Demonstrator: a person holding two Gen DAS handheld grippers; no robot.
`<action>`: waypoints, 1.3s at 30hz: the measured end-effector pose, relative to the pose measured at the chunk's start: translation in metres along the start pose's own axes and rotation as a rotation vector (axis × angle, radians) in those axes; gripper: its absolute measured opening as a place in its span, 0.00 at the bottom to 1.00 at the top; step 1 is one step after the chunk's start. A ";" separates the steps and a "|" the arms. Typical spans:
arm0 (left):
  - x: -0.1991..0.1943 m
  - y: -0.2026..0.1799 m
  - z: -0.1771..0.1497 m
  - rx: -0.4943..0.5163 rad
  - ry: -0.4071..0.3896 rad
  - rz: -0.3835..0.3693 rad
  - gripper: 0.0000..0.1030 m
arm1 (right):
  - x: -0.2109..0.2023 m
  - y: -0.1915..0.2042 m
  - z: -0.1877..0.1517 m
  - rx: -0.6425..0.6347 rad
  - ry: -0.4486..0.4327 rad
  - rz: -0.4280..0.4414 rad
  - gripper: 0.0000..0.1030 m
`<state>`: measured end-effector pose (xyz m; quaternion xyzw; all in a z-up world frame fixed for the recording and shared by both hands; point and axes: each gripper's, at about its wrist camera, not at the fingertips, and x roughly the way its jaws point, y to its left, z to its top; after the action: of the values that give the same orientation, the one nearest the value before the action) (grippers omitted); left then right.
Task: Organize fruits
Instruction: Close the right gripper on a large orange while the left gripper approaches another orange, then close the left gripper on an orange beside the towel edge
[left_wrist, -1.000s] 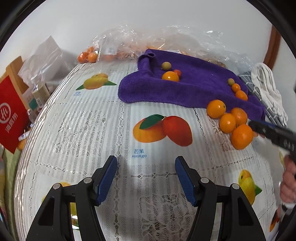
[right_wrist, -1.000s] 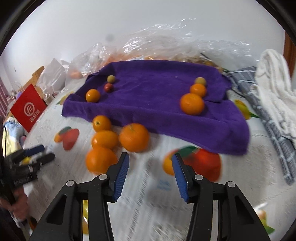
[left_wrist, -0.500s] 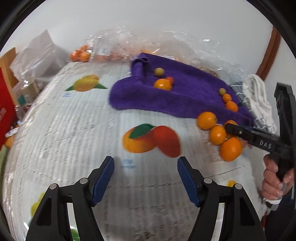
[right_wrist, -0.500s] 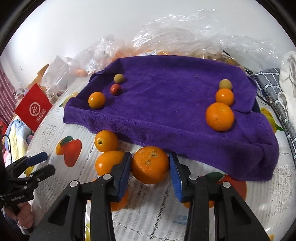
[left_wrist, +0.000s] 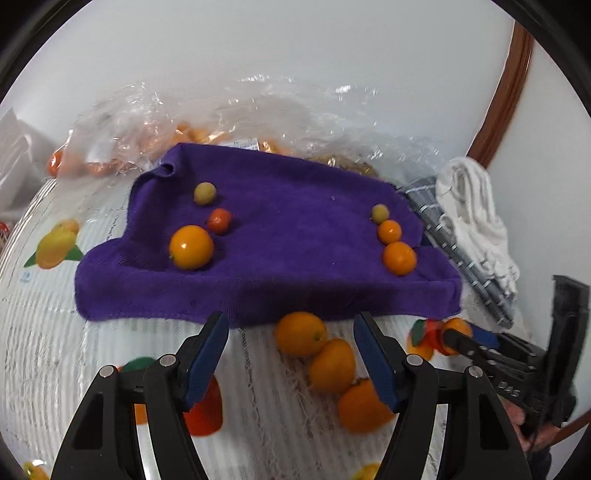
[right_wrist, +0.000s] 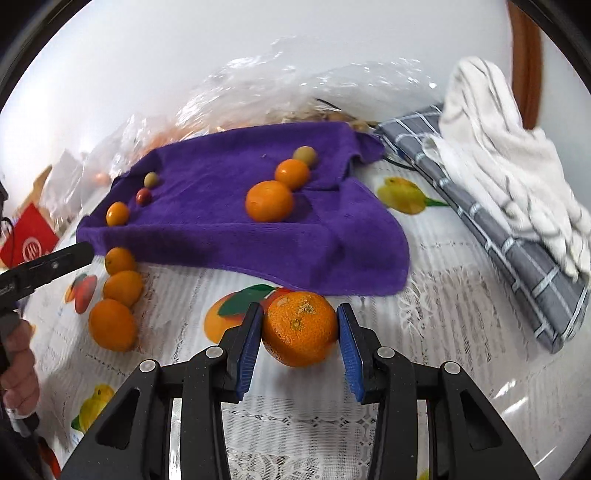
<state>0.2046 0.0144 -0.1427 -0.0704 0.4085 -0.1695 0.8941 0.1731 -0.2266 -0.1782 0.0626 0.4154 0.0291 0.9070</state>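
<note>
Large orange (right_wrist: 300, 334) now pinched in my right tongs (right_wrist: 300, 345), pads on both flanks; a second ago they were spread and empty short of it. It sits just off the purple towel (right_wrist: 236, 221) edge, over the desk (right_wrist: 461, 332). Pick secured; placing on the towel likely follows. Left tongs (left_wrist: 291, 354) spread, empty, above three loose oranges (left_wrist: 332, 365).

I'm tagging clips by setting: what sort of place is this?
Probably a home dining table: a lace tablecloth with printed fruit, a purple towel, folded cloths and plastic bags against the wall.
</note>
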 end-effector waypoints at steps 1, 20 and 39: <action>0.004 0.001 0.000 -0.009 0.008 -0.012 0.64 | -0.001 -0.001 0.000 0.000 0.000 0.000 0.39; 0.008 0.009 -0.009 -0.106 0.027 -0.069 0.32 | 0.007 0.013 -0.005 -0.095 0.014 -0.104 0.43; 0.020 0.010 -0.013 -0.113 0.033 -0.010 0.41 | 0.007 0.014 -0.005 -0.099 0.016 -0.114 0.42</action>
<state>0.2094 0.0170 -0.1685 -0.1199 0.4317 -0.1517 0.8811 0.1736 -0.2113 -0.1849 -0.0063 0.4235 -0.0015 0.9059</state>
